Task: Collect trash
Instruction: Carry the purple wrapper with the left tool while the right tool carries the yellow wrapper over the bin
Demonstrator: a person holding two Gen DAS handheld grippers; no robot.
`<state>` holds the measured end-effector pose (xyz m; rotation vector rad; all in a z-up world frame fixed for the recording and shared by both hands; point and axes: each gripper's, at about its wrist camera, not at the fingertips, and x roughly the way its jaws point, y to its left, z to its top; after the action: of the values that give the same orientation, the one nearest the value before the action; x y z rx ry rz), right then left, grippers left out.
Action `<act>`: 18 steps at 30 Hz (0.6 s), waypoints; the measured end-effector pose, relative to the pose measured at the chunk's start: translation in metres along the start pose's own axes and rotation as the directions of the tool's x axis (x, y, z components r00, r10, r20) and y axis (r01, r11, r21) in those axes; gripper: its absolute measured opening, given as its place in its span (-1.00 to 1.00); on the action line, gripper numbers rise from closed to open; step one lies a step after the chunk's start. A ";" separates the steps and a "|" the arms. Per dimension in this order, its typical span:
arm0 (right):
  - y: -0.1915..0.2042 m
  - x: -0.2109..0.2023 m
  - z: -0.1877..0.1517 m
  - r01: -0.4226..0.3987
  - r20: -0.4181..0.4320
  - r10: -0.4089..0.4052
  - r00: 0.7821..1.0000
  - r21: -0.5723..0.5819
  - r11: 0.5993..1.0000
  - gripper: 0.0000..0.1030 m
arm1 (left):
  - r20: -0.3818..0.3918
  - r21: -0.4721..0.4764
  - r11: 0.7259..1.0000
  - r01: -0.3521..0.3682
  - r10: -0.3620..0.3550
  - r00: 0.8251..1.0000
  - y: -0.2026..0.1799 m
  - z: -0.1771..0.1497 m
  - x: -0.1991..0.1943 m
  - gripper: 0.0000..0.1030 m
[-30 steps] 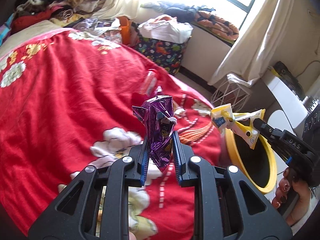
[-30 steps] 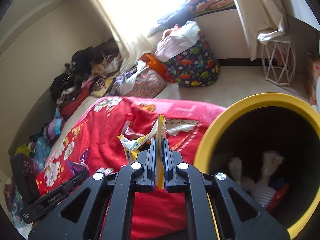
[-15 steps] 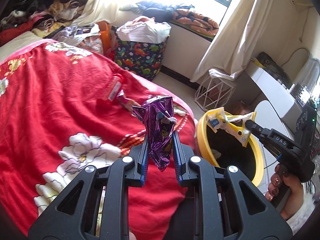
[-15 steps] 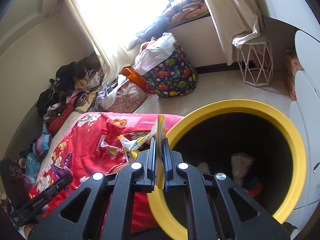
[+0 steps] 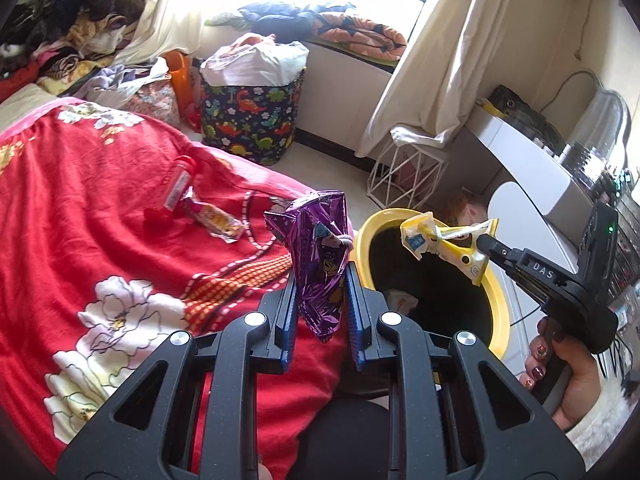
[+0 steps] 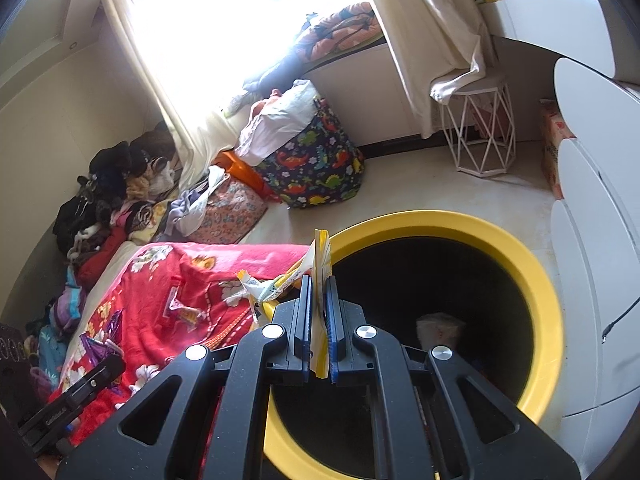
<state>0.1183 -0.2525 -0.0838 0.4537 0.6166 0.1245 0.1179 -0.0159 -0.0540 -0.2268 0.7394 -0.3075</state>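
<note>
Yellow wrapper | pinched upright in your right gripper, already over the mouth of the yellow bin | purple snack bag clamped in your left gripper, short of the rim over the red blanket | right is nearer the drop.

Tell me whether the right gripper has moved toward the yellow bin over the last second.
Yes. The right gripper, shut on the yellow wrapper, has shifted from beside the yellow bin to over its opening.
</note>
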 end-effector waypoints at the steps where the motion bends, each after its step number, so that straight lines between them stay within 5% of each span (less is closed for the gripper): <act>1: -0.003 -0.001 0.001 0.004 0.003 -0.004 1.000 0.004 1.000 -0.87 | -0.001 0.004 1.000 0.003 -0.003 1.000 -0.002 0.000 0.001 -0.70; 18: -0.031 -0.016 0.004 0.112 0.060 -0.112 0.992 0.004 0.994 -0.87 | -0.020 0.076 0.995 0.062 -0.061 0.998 -0.044 -0.003 0.015 -0.70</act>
<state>0.1068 -0.2859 -0.0858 0.4207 0.5818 0.0038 0.1179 -0.0621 -0.0519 -0.1746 0.7376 -0.3961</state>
